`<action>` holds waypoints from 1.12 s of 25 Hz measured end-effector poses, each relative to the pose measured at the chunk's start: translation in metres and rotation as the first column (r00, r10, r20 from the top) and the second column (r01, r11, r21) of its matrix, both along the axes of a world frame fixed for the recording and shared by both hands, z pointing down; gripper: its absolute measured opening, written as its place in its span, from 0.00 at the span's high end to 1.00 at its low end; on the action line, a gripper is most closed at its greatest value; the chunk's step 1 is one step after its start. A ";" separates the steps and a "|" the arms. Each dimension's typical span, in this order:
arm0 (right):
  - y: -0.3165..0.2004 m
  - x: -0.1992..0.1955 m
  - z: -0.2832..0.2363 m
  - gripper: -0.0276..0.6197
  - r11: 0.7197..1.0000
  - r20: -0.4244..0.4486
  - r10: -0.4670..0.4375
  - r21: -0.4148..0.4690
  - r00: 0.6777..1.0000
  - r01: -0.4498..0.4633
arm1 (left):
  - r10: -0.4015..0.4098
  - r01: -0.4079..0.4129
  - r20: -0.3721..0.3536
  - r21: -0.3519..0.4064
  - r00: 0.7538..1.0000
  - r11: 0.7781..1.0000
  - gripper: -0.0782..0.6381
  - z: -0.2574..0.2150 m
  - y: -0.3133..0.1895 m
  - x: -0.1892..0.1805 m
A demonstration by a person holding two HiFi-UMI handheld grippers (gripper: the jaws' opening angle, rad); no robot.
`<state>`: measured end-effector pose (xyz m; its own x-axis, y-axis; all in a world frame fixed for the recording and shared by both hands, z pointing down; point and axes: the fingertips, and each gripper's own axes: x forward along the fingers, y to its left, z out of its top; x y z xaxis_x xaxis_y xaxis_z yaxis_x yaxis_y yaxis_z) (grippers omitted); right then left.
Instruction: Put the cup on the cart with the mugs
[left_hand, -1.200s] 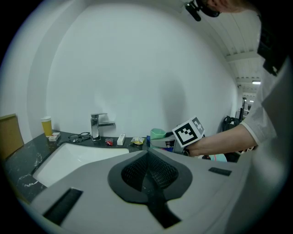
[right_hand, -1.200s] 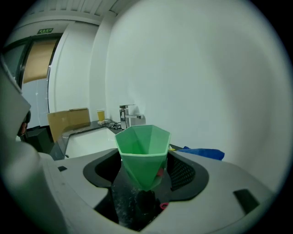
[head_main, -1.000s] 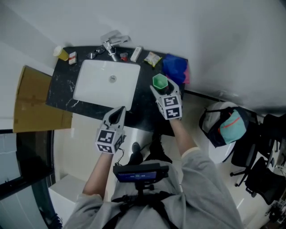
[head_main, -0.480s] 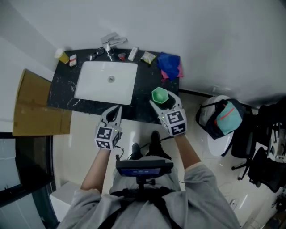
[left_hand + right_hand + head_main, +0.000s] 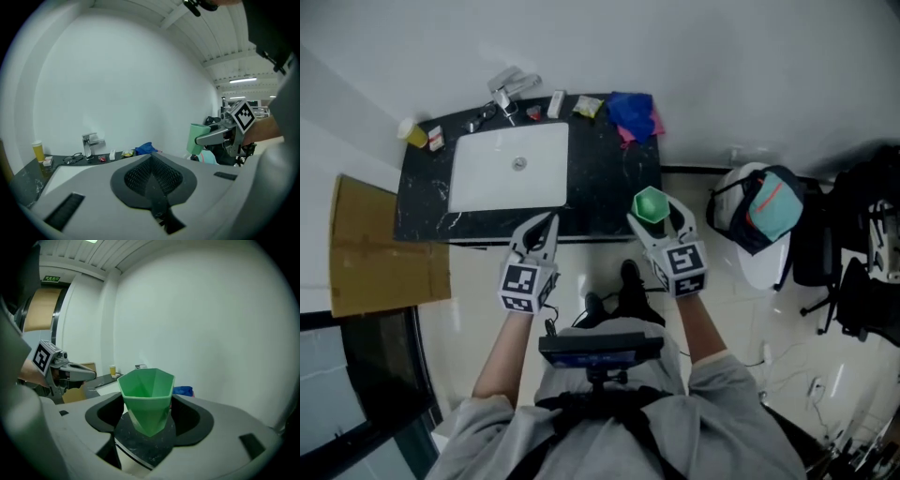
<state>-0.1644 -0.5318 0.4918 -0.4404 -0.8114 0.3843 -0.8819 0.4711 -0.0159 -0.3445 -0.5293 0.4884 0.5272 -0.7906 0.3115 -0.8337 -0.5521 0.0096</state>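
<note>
A green faceted cup [image 5: 650,204] stands upright in my right gripper [image 5: 658,217], which is shut on it; the jaws hold it from both sides at its lower half. The right gripper view shows the same cup [image 5: 148,397] close up, empty inside. It hangs over the floor in front of the black counter [image 5: 609,202]. My left gripper [image 5: 542,235] is shut with nothing in it, at the counter's front edge. From the left gripper view, the cup [image 5: 198,139] and right gripper appear at the right. No cart or mugs are in view.
A white sink [image 5: 508,168] with a tap [image 5: 508,89] is set in the counter. Small items and a blue cloth [image 5: 630,112] lie along its back. A brown board [image 5: 377,246] stands at the left. A bag [image 5: 761,214] and black chairs [image 5: 853,281] are at the right.
The right gripper has carried the cup back off the counter toward the person and to the right. The view has turned, so the counter has shifted left and away.
</note>
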 end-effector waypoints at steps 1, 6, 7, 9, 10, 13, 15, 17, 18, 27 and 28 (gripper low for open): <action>0.009 0.010 -0.001 0.46 0.999 0.000 0.035 0.003 0.999 -0.035 | 0.035 -0.035 -0.004 0.003 0.999 0.999 0.89 -0.003 0.002 0.008; 0.048 0.065 -0.003 0.46 0.981 0.006 0.195 -0.009 0.981 -0.195 | 0.195 -0.195 -0.013 0.008 0.981 0.981 0.89 -0.009 0.011 0.065; 0.056 0.077 -0.004 0.46 0.975 0.010 0.224 -0.014 0.975 -0.223 | 0.229 -0.229 -0.008 0.013 0.973 0.973 0.89 -0.009 0.014 0.079; 0.074 0.104 -0.007 0.46 0.962 0.013 0.273 -0.020 0.962 -0.273 | 0.295 -0.295 0.004 0.027 0.955 0.955 0.89 -0.008 0.019 0.107; 0.083 0.119 -0.006 0.46 0.956 0.010 0.293 -0.022 0.956 -0.293 | 0.320 -0.320 0.008 0.028 0.948 0.947 0.89 -0.009 0.023 0.122; 0.109 0.162 -0.006 0.46 0.932 0.007 0.362 -0.024 0.932 -0.361 | 0.371 -0.371 0.013 0.012 0.929 0.929 0.89 -0.012 0.036 0.164; 0.127 0.191 -0.007 0.46 0.914 0.006 0.406 -0.025 0.914 -0.406 | 0.405 -0.405 0.014 0.004 0.914 0.914 0.89 -0.013 0.046 0.195; 0.150 0.220 -0.006 0.46 0.896 0.003 0.443 -0.033 0.896 -0.443 | 0.438 -0.438 0.011 -0.006 0.899 0.899 0.89 -0.013 0.061 0.228; 0.164 0.234 -0.006 0.46 0.887 0.003 0.461 -0.036 0.887 -0.461 | 0.460 -0.460 0.013 -0.006 0.888 0.888 0.89 -0.013 0.070 0.246; 0.275 0.342 -0.015 0.46 0.777 0.029 0.629 -0.020 0.777 -0.629 | 0.643 -0.644 0.016 0.010 0.765 0.765 0.89 -0.020 0.155 0.384; 0.288 0.351 -0.017 0.46 0.764 0.031 0.646 -0.020 0.763 -0.645 | 0.665 -0.665 0.015 0.022 0.747 0.747 0.89 -0.021 0.165 0.399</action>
